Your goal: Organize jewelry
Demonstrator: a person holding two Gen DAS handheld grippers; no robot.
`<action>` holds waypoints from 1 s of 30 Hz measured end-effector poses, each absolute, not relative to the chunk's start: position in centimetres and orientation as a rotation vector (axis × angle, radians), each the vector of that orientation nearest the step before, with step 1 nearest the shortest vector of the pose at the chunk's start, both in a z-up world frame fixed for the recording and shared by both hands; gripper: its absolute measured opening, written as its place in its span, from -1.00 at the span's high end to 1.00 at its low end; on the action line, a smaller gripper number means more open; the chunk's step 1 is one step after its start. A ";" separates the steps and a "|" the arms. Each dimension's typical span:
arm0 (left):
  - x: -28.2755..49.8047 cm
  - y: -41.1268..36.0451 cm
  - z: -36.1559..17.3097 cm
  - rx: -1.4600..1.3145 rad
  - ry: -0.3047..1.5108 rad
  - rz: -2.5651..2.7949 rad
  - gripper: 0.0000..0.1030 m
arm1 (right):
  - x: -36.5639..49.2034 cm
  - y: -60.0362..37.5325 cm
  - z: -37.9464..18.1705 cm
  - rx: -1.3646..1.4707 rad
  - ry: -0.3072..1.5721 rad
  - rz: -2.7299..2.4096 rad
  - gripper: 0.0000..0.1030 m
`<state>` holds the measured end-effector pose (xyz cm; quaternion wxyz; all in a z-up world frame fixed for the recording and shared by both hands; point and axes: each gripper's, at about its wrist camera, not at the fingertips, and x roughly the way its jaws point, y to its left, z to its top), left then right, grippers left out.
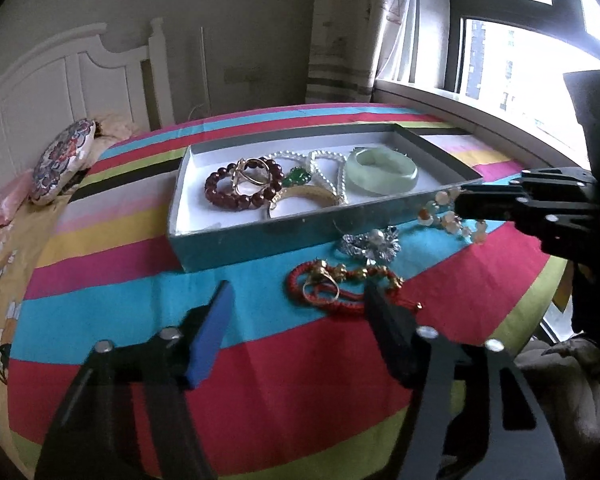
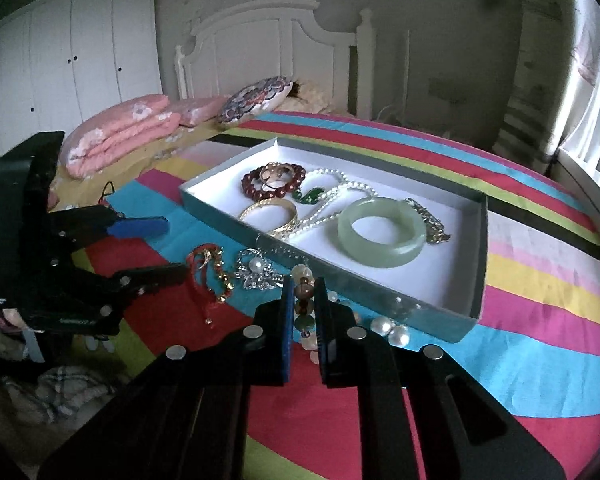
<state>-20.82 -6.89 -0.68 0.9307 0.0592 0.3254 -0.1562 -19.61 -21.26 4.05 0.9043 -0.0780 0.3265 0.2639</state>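
A shallow teal box [image 1: 256,238] [image 2: 424,314] with a white lining lies on the striped bedspread. It holds a jade bangle [image 1: 382,174] [image 2: 380,232], a dark red bead bracelet [image 1: 240,186], a gold bangle, pearls and a green pendant. In front of the box lie a red cord bracelet [image 1: 340,284] [image 2: 206,266] and a silver brooch [image 1: 372,242] [image 2: 256,270]. My left gripper [image 1: 298,288] [image 2: 176,248] is open, its right finger beside the red cord bracelet. My right gripper [image 2: 304,300] [image 1: 462,200] is shut on a pastel beaded bracelet [image 2: 302,294] [image 1: 446,216], lifted near the box's front corner.
Two pearl earrings [image 2: 390,330] lie by the box's near wall. A patterned cushion [image 1: 64,160] [image 2: 256,98] and a folded pink quilt [image 2: 120,136] sit toward the white headboard. A window [image 1: 520,60] runs along the bed's right edge.
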 end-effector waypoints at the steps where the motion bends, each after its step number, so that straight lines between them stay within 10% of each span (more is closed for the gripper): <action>1: -20.5 -6.9 -0.8 0.120 0.682 -0.331 0.14 | -19.6 -21.3 4.1 -0.158 0.675 0.547 0.78; 30: -19.1 -7.9 -1.1 0.162 0.676 -0.379 0.61 | -19.9 -21.4 4.0 -0.142 0.672 0.556 0.78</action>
